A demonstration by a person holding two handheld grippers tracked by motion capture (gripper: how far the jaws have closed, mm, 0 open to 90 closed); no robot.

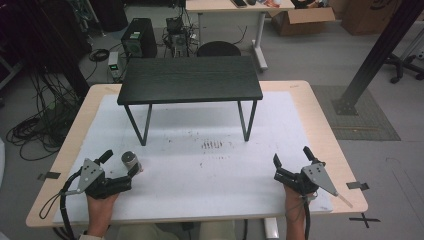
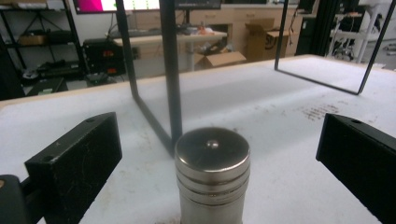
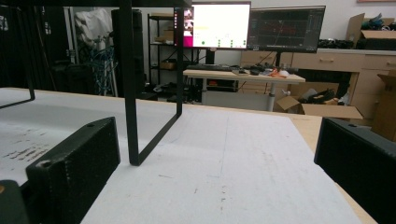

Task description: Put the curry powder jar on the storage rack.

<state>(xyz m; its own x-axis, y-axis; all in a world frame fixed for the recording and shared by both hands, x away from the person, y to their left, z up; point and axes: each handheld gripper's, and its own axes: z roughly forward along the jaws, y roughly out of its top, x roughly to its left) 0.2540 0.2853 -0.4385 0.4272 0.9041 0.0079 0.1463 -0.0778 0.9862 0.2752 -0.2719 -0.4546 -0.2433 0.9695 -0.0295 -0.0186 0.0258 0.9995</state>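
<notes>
Steel, and upright: in the high view the small metal cylinder point(image 1: 130, 160) stands at the lower left of the frame on the desk's white mat point(image 1: 200, 175), between the spread jaws of the left gripper point(image 1: 120, 163). The right gripper point(image 1: 291, 161) rests at lower right, jaws spread on nothing, close to the desk's right edge point(image 1: 345, 165). Open mat lies between the two, and the black stand point(image 1: 190, 80) sits well apart toward the top.

Left gripper view: the cylinder fills lower centre point(image 2: 212, 175), the jaws wide on either side and not touching it. I judge a clean grasp wants both jaws closing evenly on the ribbed upper band, kept level so it doesn't tip. One stand leg point(image 2: 170, 74) rises just behind it, so lift before sweeping forward.

Right gripper view: jaws apart, bare mat ahead, a stand leg point(image 3: 128, 88) left of centre.
</notes>
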